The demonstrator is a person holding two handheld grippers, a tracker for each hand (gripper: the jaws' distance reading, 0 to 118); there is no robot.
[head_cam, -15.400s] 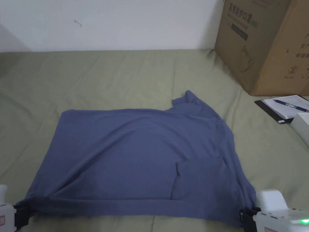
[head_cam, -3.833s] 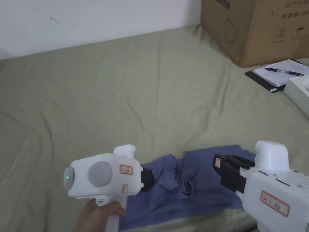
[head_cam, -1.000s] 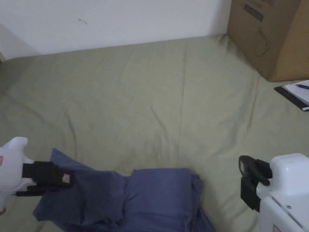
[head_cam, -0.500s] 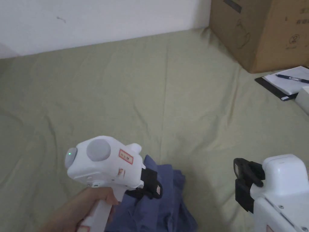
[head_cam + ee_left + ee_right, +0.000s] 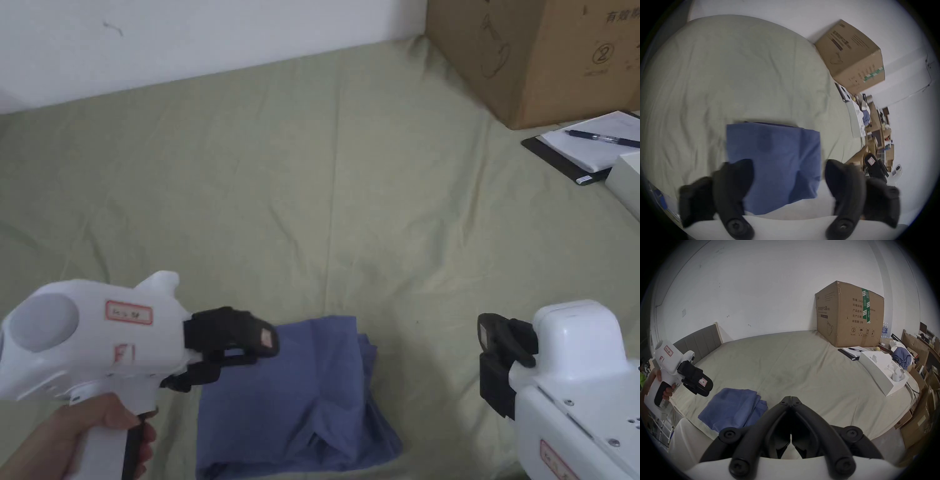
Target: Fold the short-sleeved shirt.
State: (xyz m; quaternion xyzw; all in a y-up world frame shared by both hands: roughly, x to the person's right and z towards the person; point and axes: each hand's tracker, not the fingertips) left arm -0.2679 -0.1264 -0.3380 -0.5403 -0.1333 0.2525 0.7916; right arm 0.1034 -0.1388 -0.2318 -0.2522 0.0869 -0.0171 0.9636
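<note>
The blue short-sleeved shirt [image 5: 294,394] [image 5: 774,155] [image 5: 732,405] lies folded into a small, thick rectangle near the front edge of the green bed. My left gripper [image 5: 256,347] [image 5: 789,167] [image 5: 705,384] hovers just above the shirt's left side, jaws wide apart and holding nothing. My right gripper [image 5: 490,356] [image 5: 790,398] [image 5: 873,165] hangs to the right of the shirt, clear of it, its jaw tips pressed together with nothing between them.
The green bedsheet [image 5: 312,187] stretches wide and wrinkled behind the shirt. A big cardboard box [image 5: 537,56] stands at the back right, with a notepad and pen [image 5: 594,147] and a white box [image 5: 625,181] in front of it. A white wall runs along the back.
The left gripper carried the shirt's left part over to the right, let go and drew back left, now open. The shirt is now a compact rectangle. The right gripper stayed put.
</note>
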